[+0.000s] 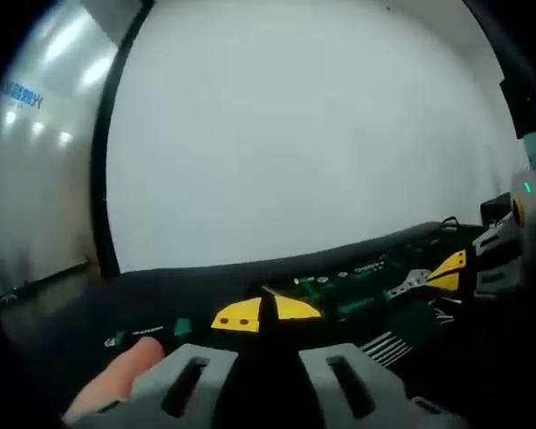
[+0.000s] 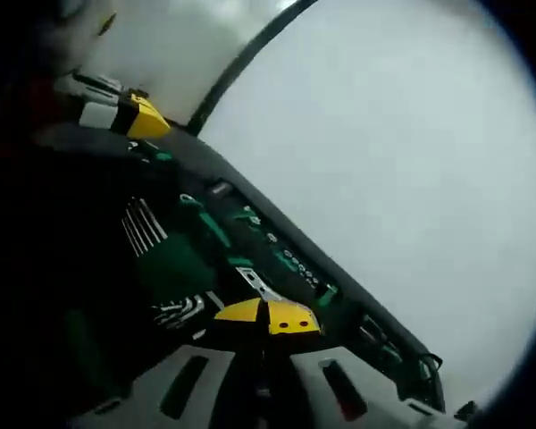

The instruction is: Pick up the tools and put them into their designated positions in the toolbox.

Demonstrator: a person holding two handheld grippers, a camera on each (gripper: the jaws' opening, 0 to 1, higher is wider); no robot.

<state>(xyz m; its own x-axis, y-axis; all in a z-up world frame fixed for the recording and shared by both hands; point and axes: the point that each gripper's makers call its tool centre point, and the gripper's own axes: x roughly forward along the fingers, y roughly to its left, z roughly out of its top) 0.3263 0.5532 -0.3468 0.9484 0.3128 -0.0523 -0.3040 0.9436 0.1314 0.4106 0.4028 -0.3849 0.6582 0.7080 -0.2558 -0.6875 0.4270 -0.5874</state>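
Both hand-held grippers, left (image 1: 265, 313) and right (image 2: 268, 317), had yellow tips pressed together, nothing visibly held. Open toolbox (image 2: 250, 259) lay just beyond each (green-handled tools (image 2: 205, 223) seated inside).

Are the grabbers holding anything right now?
No. Left gripper and right gripper both look shut on nothing, poised over the open toolbox.
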